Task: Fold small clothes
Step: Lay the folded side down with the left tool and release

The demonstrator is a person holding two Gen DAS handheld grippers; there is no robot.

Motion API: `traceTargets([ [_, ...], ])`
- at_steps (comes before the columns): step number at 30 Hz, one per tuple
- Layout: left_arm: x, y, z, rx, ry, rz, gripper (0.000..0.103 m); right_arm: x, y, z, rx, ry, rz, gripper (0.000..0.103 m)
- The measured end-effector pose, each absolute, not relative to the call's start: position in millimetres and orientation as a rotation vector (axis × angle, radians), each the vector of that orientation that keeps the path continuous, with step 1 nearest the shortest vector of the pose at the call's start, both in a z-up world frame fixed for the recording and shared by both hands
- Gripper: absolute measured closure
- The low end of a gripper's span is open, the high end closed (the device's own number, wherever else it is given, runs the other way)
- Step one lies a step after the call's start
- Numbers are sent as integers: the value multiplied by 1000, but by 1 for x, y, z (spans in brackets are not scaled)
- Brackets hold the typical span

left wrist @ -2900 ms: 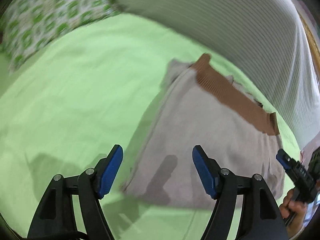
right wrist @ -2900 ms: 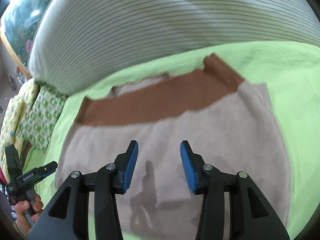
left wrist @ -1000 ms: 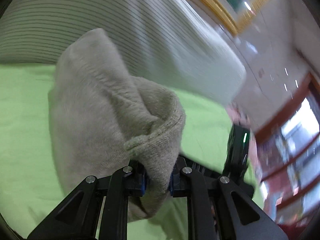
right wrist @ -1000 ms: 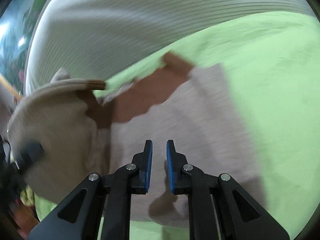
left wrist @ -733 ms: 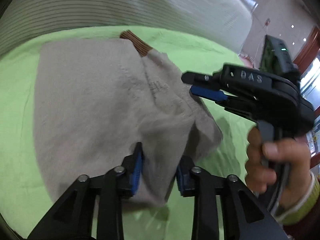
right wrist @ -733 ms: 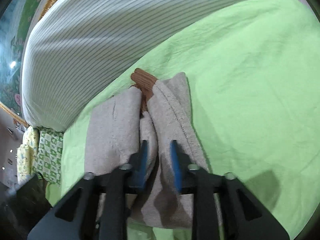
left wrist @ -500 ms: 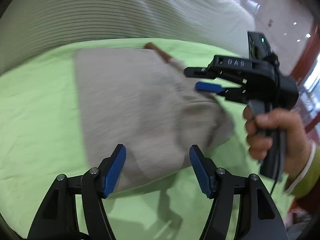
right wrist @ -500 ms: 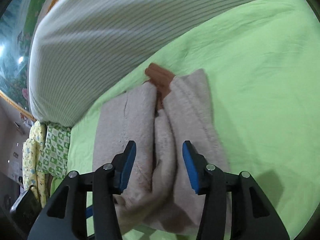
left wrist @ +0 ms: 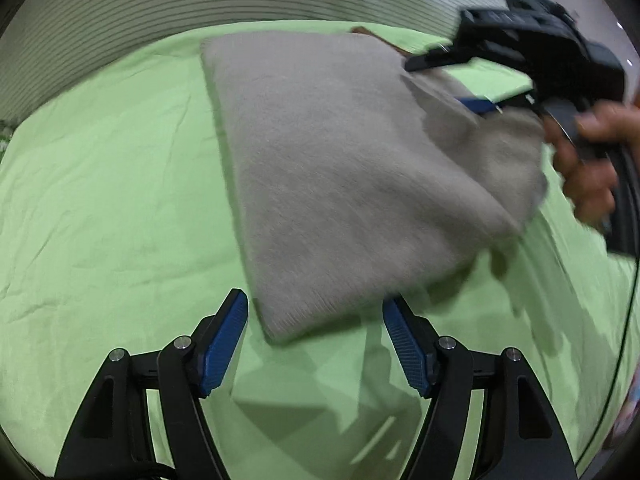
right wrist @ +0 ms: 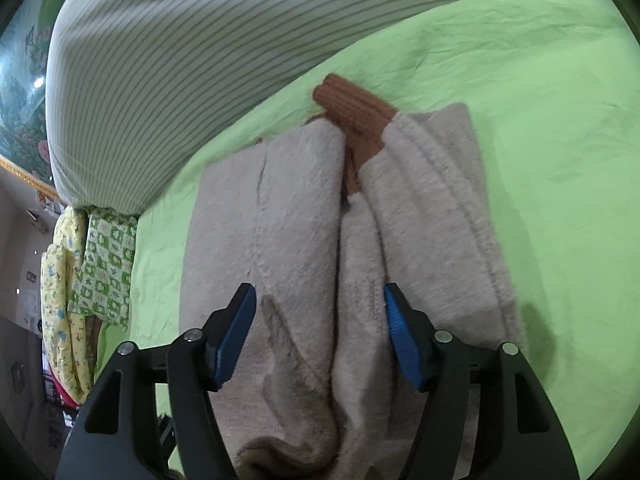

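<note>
A small beige knit garment (left wrist: pixel 340 168) with a brown ribbed band (right wrist: pixel 354 118) lies folded in half on the green bedsheet (left wrist: pixel 100 200). My left gripper (left wrist: pixel 316 344) is open and empty, just in front of the garment's near edge. My right gripper (right wrist: pixel 320 332) is open, its fingers straddling the folded layers (right wrist: pixel 304 216) at the garment's near end. In the left wrist view the right gripper (left wrist: pixel 476 84) sits at the garment's right edge, held by a hand (left wrist: pixel 588 160).
A large striped white-grey bolster (right wrist: pixel 200 40) lies along the far side of the bed. Green and yellow patterned pillows (right wrist: pixel 104 260) sit at the far left. The green sheet (right wrist: pixel 560 140) stretches bare to the right of the garment.
Both grippers lifted one half of the garment over the other, then let go. Their jaws opened wide and the left gripper backed away from the folded edge.
</note>
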State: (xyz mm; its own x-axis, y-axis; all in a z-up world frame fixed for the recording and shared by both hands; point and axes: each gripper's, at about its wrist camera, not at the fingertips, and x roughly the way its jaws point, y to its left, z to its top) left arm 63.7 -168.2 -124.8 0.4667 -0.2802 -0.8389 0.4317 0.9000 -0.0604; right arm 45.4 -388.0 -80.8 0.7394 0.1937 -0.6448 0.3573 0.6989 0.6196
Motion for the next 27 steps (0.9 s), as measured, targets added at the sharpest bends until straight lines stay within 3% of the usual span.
traceTargets([
  [2, 71, -163, -123, 156, 995, -413, 37, 52, -381, -82, 777, 783, -92, 37],
  [3, 73, -164, -124, 156, 1000, -401, 45, 54, -378, -82, 752, 795, -88, 45],
  [4, 75, -165, -126, 151, 1010, -396, 51, 58, -372, -80, 705, 811, -87, 63],
  [5, 78, -166, -128, 132, 1029, -404, 61, 63, -366, -78, 660, 831, -82, 74],
  [7, 80, -168, -127, 122, 1031, -394, 66, 68, -360, -73, 614, 841, -72, 83],
  [9, 82, -169, -125, 117, 1029, -396, 76, 68, -356, -59, 559, 822, -70, 84],
  [16, 78, -183, -112, 138, 1004, -438, 77, 38, -372, 22, 428, 632, -46, 85],
  [23, 75, -194, -126, 186, 1044, -454, 79, 37, -420, -67, 568, 816, -177, 86],
  [27, 85, -189, -130, 186, 1045, -465, 79, 23, -425, -77, 652, 747, -186, 86],
])
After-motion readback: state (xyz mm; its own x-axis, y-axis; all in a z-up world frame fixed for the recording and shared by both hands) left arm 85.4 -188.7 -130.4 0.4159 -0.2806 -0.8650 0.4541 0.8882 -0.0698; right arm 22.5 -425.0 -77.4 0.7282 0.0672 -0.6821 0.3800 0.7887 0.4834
